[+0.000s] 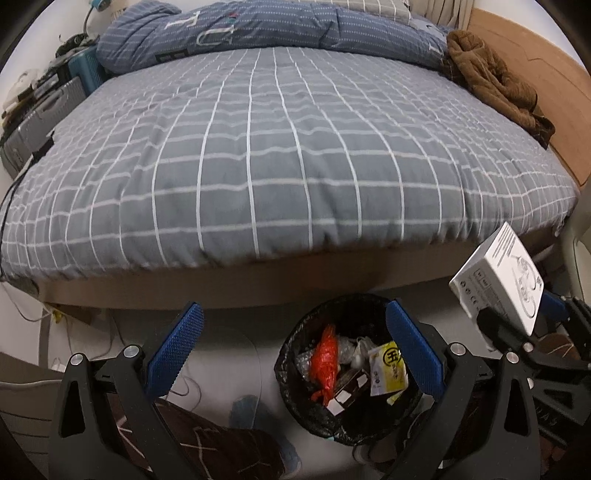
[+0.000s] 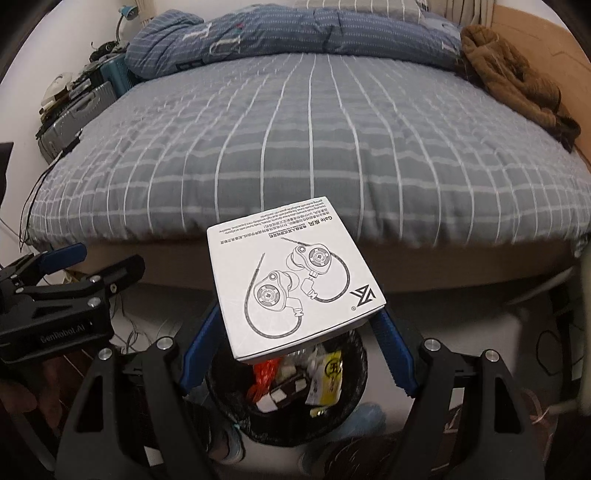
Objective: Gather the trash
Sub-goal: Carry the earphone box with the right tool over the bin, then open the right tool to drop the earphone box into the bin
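Note:
A black-lined trash bin (image 1: 291,369) stands on the floor at the foot of the bed, holding a red bag, a yellow packet and other wrappers; it also shows in the right wrist view (image 2: 236,406). My right gripper (image 2: 299,332) is shut on a white earphone box (image 2: 291,280) and holds it above the bin. The box shows in the left wrist view (image 1: 502,280) at the right. My left gripper (image 1: 295,332) is open and empty, above the floor just left of the bin.
A bed with a grey checked cover (image 1: 295,147) fills the view ahead, with a blue quilt (image 1: 258,33) and a brown garment (image 1: 495,81) on it. Suitcases (image 1: 40,118) stand at the left. Cables and shoes (image 1: 266,424) lie on the floor.

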Available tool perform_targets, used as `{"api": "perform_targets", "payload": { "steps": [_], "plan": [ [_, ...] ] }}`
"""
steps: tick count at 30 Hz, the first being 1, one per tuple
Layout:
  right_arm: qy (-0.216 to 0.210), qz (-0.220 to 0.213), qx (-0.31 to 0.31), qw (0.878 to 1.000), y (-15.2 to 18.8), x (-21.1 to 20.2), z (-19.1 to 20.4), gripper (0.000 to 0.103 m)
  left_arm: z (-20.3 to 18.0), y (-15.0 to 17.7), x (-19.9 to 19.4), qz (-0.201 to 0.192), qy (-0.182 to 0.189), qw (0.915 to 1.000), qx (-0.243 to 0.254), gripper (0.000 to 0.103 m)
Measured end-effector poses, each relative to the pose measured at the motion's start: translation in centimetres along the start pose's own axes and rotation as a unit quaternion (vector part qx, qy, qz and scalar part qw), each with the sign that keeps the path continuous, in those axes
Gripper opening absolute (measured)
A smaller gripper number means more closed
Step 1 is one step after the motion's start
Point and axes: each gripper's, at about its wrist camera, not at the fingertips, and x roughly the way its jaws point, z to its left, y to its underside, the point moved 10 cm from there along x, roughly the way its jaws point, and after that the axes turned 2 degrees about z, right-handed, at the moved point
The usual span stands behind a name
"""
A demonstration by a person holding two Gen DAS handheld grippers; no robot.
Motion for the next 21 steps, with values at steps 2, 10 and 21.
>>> {"api": "perform_targets", "payload": {
  "steps": [2, 10, 21],
  "plan": [
    [0.001, 0.01, -0.001, 1.0, 1.1, 0.7, 0.2, 0.074, 0.0, 0.9, 0.5, 0.007, 0.0, 1.0, 0.0, 0.097],
    [-0.005, 0.056, -0.006, 0.998, 4.3, 3.9, 1.2, 0.075, 0.6, 4.0, 2.0, 0.032, -0.004, 0.9995, -0.003, 0.097],
    [0.014, 0.031, -0.016, 0.999, 2.6, 2.9, 1.0, 0.095, 1.7, 4.4, 1.4, 0.028, -0.008, 0.9995, -0.015, 0.097]
  ]
}}
